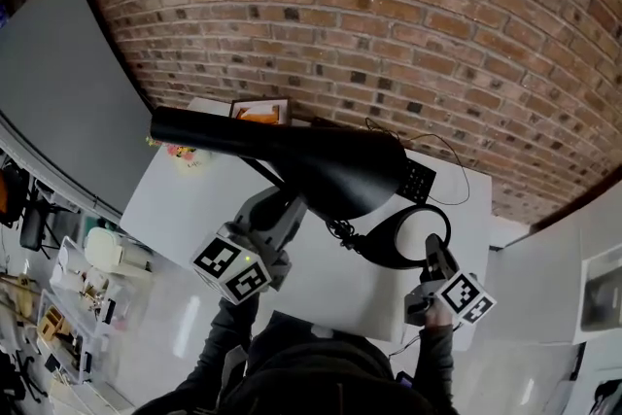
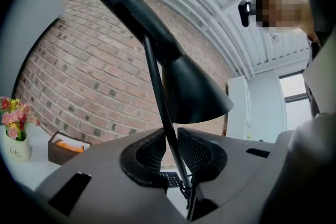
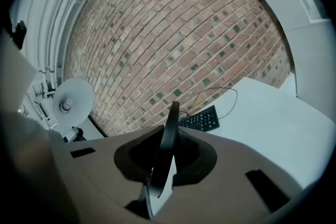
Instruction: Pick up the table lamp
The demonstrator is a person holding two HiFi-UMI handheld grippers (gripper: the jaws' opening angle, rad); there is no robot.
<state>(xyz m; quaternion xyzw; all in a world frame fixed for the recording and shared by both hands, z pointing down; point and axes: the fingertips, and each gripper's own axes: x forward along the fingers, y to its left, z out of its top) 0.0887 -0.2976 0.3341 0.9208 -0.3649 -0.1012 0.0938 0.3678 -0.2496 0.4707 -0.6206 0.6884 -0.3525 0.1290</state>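
Two grips carry the table lamp [image 1: 330, 165] above the counter [image 1: 194, 199]: left hand-held gripper [image 2: 170, 152] clamped on its thin stem [image 2: 156, 84], right hand-held gripper [image 3: 167, 157] on the base rim [image 3: 169, 128]. Stiff, slick, probably base-heavy.

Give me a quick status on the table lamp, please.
Left tongs shut on table lamp stem, right tongs on ring base. Lamp clear of white table. Cord dangling; nothing blocking.

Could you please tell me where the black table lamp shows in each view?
Head view: black table lamp across the centre.
Left gripper view: centre, its stem between the jaws.
Right gripper view: only its base rim, low centre.
Shared landmark: the red brick wall.
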